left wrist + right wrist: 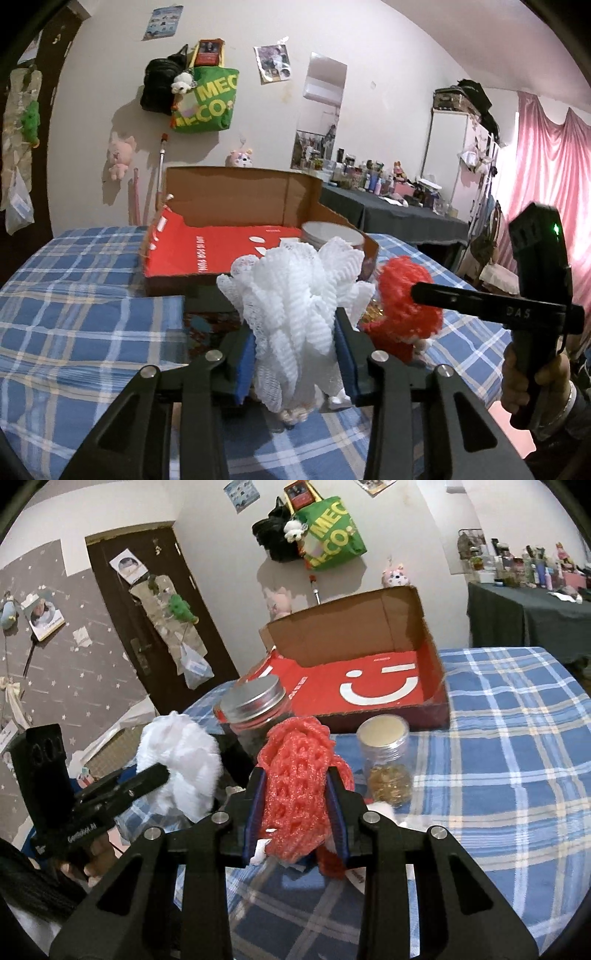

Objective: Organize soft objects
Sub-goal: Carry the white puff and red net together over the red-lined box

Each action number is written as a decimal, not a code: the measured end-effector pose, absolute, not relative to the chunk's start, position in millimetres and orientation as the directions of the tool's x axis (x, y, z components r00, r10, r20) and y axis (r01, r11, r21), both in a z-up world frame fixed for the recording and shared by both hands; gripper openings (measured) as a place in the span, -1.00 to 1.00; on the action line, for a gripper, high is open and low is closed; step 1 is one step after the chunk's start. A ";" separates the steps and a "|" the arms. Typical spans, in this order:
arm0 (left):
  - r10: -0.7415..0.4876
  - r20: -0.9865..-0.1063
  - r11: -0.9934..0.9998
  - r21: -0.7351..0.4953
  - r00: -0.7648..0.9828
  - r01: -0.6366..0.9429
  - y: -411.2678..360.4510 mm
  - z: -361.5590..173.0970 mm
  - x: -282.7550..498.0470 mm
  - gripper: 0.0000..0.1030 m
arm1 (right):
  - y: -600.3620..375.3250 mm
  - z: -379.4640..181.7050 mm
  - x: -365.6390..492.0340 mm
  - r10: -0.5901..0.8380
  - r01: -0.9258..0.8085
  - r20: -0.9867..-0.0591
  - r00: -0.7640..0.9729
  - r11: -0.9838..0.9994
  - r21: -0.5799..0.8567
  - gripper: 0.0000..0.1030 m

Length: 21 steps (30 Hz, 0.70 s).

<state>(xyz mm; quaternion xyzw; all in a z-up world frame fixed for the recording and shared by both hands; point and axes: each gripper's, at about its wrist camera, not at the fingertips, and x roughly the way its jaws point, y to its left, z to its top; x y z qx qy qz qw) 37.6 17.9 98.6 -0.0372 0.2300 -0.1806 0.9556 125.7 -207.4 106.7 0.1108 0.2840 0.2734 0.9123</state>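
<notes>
Each hand-held gripper clamps foam netting just before the open box [369,686].

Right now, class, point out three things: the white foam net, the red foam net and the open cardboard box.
white foam net [295,306]: left wrist view, middle of the bunched mesh.
red foam net [295,786]: right wrist view, centre of the mesh.
cardboard box [343,638]: right wrist view, brown back wall.

White net [291,314] — red net [299,775].
</notes>
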 end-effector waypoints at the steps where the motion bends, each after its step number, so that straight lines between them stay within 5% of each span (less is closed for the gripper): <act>1: -0.358 -0.423 0.934 -0.156 0.833 0.322 22.9 101.6 36.6 -0.22 | -210.1 108.3 124.7 0.560 -0.431 -0.455 0.692 0.826 0.362 -0.41; 21: -0.113 -0.518 0.993 -0.082 0.848 0.082 119.0 105.0 46.0 -0.22 | -264.9 105.1 134.7 0.410 -0.245 -0.523 0.747 0.901 0.358 -0.41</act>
